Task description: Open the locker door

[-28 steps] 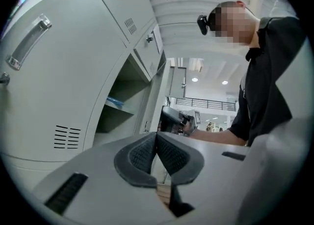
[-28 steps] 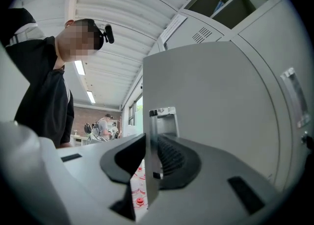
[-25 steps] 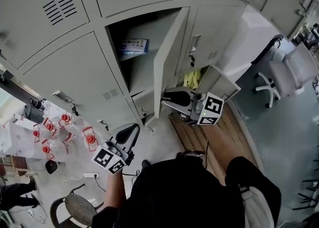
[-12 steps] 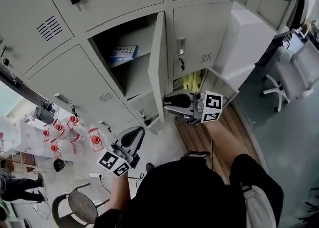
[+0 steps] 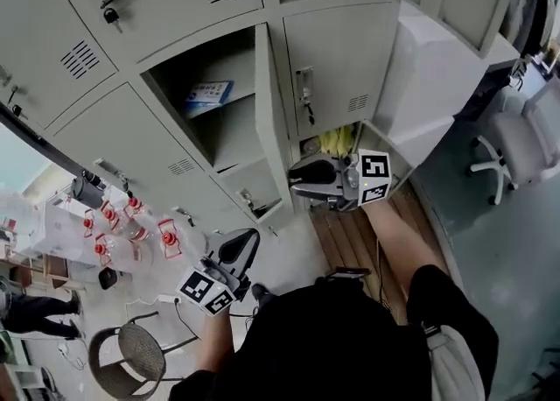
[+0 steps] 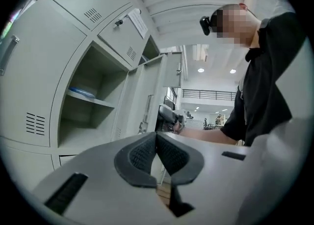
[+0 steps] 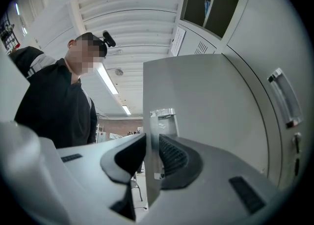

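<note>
Right tongs pinch the free edge of the open locker door between their pads; left tongs, lower down, are pressed together, empty. Swing-out seems in hand: next, follow the hinge arc, pinch maintained.

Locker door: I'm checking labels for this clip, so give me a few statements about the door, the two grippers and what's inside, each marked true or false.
1. The right gripper has its fingers closed on the edge of the locker door. True.
2. The locker door is shut flush with its neighbours. False: it stands swung open.
3. The left gripper also holds the door. False: its fingers are shut together on nothing, away from the lockers.
4. A blue and white box lies inside the open locker. True.
</note>
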The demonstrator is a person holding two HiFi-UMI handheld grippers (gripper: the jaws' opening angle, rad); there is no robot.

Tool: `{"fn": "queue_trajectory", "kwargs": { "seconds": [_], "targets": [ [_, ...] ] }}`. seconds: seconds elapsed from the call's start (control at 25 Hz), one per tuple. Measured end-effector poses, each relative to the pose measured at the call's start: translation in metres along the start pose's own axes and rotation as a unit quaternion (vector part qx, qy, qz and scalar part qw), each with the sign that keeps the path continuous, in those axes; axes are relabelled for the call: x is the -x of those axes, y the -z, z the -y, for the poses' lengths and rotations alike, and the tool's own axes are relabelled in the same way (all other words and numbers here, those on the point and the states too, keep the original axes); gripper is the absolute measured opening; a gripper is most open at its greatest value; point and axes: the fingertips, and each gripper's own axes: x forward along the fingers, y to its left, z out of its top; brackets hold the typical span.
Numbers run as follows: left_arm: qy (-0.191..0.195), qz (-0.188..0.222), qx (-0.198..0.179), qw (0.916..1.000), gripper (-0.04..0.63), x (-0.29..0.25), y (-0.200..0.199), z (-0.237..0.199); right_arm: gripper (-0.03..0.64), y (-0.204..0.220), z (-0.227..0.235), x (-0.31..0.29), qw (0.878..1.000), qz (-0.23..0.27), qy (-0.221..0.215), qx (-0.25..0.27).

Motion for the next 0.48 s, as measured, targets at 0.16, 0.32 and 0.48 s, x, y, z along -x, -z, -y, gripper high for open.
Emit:
{"fn": "queue_trajectory", "kwargs": {
  "seconds": [0.16,0.32,0.48],
  "targets": [
    [-0.013,-0.001,0.004,0.9999,0.011,-0.006,0.004,0.006,0.083,-0.004,-0.001,0.014,1.000,0.003,-0.022,-0.003],
    [-0.015,-0.003,0.010,0.9998,0.011,-0.014,0.008,0.009,0.083,-0.006,-0.002,0.025,0.999,0.004,-0.040,-0.008],
    [-0.013,-0.007,0.011,0.9998,0.011,-0.023,0.008,0.006,0.083,-0.007,-0.002,0.030,0.998,0.004,-0.059,-0.012]
  ]
}}
